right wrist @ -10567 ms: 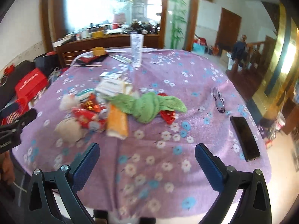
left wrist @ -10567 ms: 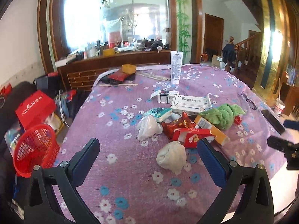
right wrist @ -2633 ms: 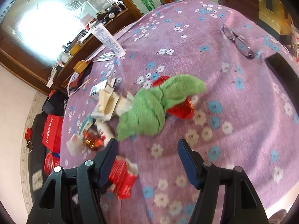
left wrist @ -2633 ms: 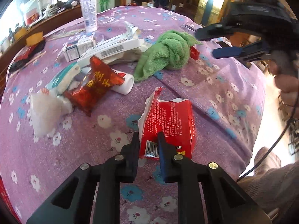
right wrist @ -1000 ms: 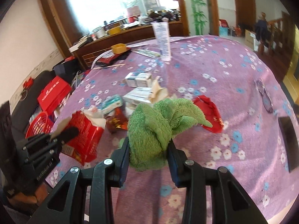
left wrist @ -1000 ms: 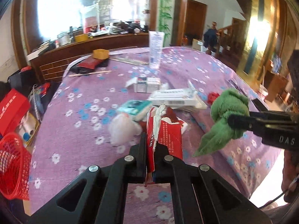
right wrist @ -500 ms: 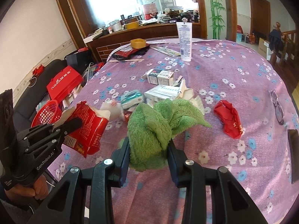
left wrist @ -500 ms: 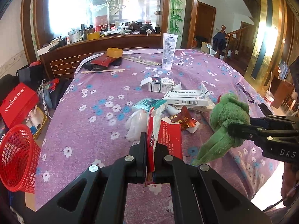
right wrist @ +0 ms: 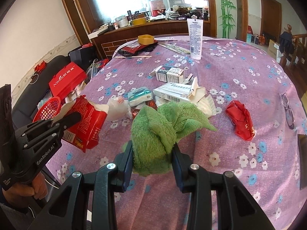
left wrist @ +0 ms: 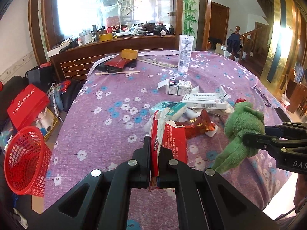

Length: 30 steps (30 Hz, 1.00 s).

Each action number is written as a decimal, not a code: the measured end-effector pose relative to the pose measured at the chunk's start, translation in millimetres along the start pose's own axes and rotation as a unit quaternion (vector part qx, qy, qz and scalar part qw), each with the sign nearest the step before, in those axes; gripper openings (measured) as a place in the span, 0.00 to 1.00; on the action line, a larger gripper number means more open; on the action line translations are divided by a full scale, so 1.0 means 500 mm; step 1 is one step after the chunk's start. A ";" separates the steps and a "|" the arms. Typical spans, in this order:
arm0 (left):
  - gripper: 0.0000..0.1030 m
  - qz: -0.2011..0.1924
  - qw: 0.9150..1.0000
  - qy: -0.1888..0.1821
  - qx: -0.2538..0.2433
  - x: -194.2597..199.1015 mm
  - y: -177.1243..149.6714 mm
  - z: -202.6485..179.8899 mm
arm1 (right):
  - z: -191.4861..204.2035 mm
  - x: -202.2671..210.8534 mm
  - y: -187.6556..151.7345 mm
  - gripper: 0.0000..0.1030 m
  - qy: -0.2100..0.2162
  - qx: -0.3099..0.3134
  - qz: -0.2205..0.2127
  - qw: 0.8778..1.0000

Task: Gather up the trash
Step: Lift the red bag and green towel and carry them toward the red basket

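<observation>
Your left gripper (left wrist: 155, 153) jaws clench a torn red packet (left wrist: 168, 140), right gripper (right wrist: 152, 153) jaws a green towel (right wrist: 163, 128): that edge-pinched packet could slip short of the red basket (left wrist: 25, 163).

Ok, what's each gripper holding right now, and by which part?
The left gripper pinches the torn red packet by its bottom edge. The right gripper clamps the green towel around its bunched lower part, with one end trailing free.
</observation>
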<state>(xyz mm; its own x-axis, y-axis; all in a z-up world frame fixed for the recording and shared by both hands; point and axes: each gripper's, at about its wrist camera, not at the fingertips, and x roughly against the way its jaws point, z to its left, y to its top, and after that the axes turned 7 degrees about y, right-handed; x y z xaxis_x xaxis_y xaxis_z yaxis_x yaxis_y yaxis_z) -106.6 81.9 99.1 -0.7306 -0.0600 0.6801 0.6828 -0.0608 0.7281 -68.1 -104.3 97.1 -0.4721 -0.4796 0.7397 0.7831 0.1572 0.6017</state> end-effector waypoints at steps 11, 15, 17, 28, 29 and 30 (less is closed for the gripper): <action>0.03 -0.002 1.000 0.005 0.003 0.000 -0.001 0.015 | 0.024 -0.012 0.008 0.39 0.004 0.015 0.009 1.000; 0.03 -0.003 1.000 0.006 0.004 -0.001 -0.002 0.019 | 0.028 -0.015 0.010 0.39 0.004 0.018 0.010 1.000; 0.03 -0.004 1.000 0.007 0.004 -0.001 -0.001 0.020 | 0.030 -0.017 0.010 0.39 0.004 0.018 0.011 1.000; 0.03 -0.005 1.000 0.009 0.005 -0.003 -0.001 0.031 | 0.037 -0.025 0.012 0.39 0.004 0.020 0.017 1.000; 0.03 -0.005 1.000 0.009 0.005 -0.003 -0.001 0.031 | 0.037 -0.026 0.012 0.39 0.005 0.020 0.017 1.000; 0.03 -0.005 1.000 0.008 0.006 -0.003 -0.001 0.031 | 0.037 -0.025 0.012 0.39 0.005 0.020 0.016 1.000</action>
<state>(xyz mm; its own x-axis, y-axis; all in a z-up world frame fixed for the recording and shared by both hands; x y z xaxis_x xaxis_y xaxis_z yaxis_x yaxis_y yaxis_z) -105.9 97.6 99.1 -0.7369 -0.0763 0.6717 0.6757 -0.0503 0.7355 -65.2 -81.2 97.0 -0.4427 -0.4823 0.7560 0.7806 0.2075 0.5895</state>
